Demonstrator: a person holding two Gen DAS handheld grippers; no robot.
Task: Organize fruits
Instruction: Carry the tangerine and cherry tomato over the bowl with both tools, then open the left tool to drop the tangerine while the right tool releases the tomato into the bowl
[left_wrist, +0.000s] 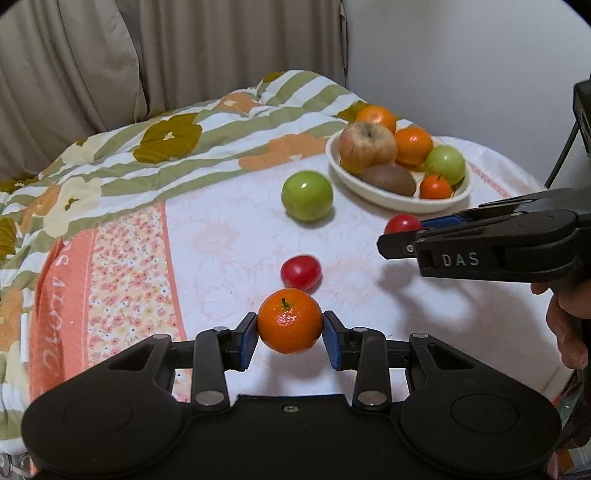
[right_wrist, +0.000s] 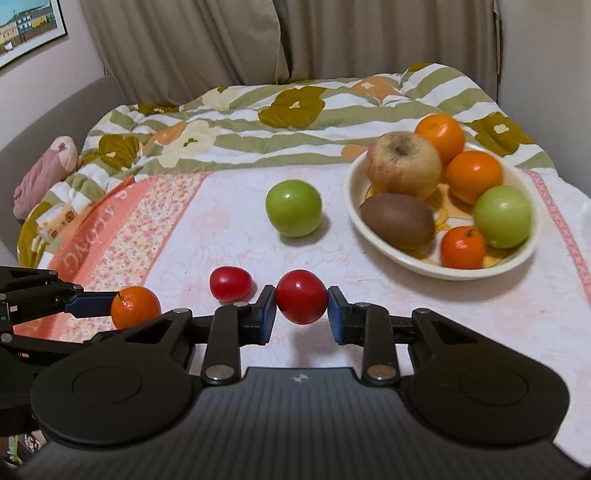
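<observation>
**Ana:** Nearest the left wrist lens, the left gripper (left_wrist: 290, 334) has its jaws clamped on a small orange mandarin (left_wrist: 290, 320), blue pads pressed to both sides, the fruit clear of the cloth.

**Ben:** And the other one?

**Ana:** In its own view the right gripper (right_wrist: 301, 310) has its jaws tight on a red cherry tomato (right_wrist: 301, 296), also lifted off the surface. Both grippers tilt down toward the cloth.

**Ben:** Largest things first, then. What bounds the space?

**Ana:** A striped floral quilt (right_wrist: 258, 118) is bunched along the far side, with beige curtains (right_wrist: 192, 40) behind it. The flat pink-and-white cloth (right_wrist: 229, 236) in front of it is the working surface; I cannot tell whether a tabletop or a bed lies under it. Its right edge drops away just past the bowl (right_wrist: 402, 264).

**Ben:** Open room?

**Ana:** Plenty between the grippers and the bowl, and bare cloth to the left of the green apple (right_wrist: 293, 208), which sits alone near the bowl's left rim, apart from it.

**Ben:** The bowl's contents?

**Ana:** A blotchy red-yellow apple, two oranges, a second green apple, a kiwi (right_wrist: 397, 220) and a small mandarin at the near rim.

**Ben:** Anything loose?

**Ana:** A second cherry tomato (right_wrist: 231, 283) lies on the cloth between the two grippers.

**Ben:** The person?

**Ana:** From the left view, a hand (left_wrist: 567, 325) wraps the right gripper's handle at the frame's right edge.
</observation>
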